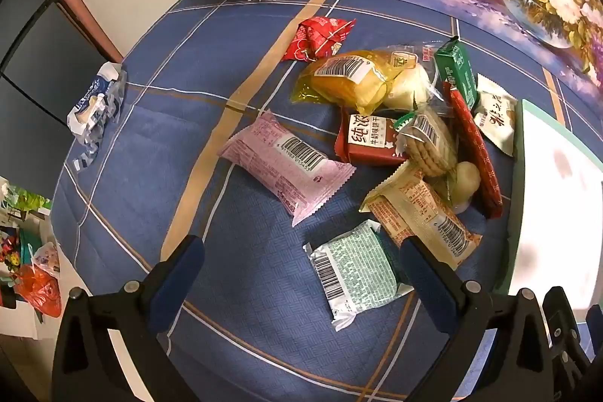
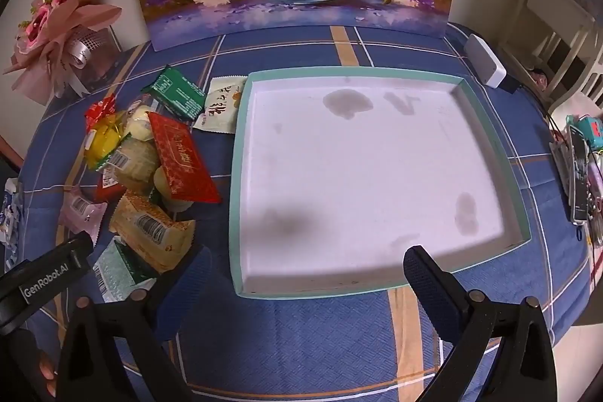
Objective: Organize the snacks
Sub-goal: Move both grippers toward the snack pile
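Both grippers [image 1: 301, 262] [image 2: 305, 270] down-tilted, fingers apart.

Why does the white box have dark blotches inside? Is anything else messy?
The tray holds no snacks, yet its white floor has greyish stains, like old spills. Beside it the snack packets lie heaped crookedly, and one crumpled blue-and-white wrapper sits alone, apart.

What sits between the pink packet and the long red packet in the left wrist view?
The dark red biscuit box and the clear pack of round crackers lie between the pink packet and the long red packet.
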`<state>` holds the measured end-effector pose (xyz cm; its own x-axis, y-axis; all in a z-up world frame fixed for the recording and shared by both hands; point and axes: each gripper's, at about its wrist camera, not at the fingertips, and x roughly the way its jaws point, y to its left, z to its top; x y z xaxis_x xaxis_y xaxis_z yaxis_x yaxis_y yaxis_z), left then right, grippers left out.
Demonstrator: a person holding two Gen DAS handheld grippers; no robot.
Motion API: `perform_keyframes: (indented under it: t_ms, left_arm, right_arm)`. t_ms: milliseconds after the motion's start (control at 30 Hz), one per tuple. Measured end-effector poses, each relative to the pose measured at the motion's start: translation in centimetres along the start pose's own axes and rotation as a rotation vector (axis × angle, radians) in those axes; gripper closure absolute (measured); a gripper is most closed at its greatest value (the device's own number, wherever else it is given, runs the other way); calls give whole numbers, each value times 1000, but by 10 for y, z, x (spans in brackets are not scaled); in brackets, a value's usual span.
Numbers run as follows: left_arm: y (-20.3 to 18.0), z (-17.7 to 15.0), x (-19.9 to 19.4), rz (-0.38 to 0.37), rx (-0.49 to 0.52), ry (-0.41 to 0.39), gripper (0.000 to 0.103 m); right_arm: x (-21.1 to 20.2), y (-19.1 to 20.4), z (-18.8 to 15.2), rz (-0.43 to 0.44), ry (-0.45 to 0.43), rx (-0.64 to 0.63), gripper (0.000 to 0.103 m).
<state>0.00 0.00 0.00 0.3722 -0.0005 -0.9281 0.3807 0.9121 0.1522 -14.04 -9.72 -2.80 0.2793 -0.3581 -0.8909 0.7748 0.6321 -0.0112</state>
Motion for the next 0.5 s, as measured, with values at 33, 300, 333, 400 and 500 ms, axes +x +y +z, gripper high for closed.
perform_keyframes:
  t_ms: [33, 300, 333, 400, 500]
  left_arm:
    - [0, 0, 0, -1, 0, 0, 0]
    - [-1, -1, 0, -5, -4, 3, 0]
    - [-1, -1, 0, -5, -4, 3, 0]
    - [-4, -3, 3, -5, -6, 4, 0]
    - [-3, -3, 4, -6, -5, 0, 0]
  right_arm:
    - [0, 0, 0, 0, 0, 0, 0]
    - [2, -3, -1, -3, 6, 6, 0]
    - [2, -4, -1, -3, 8, 6, 0]
    - [3, -3, -1, -4, 10, 5, 0]
    - [3, -3, 0, -4, 12, 4, 0]
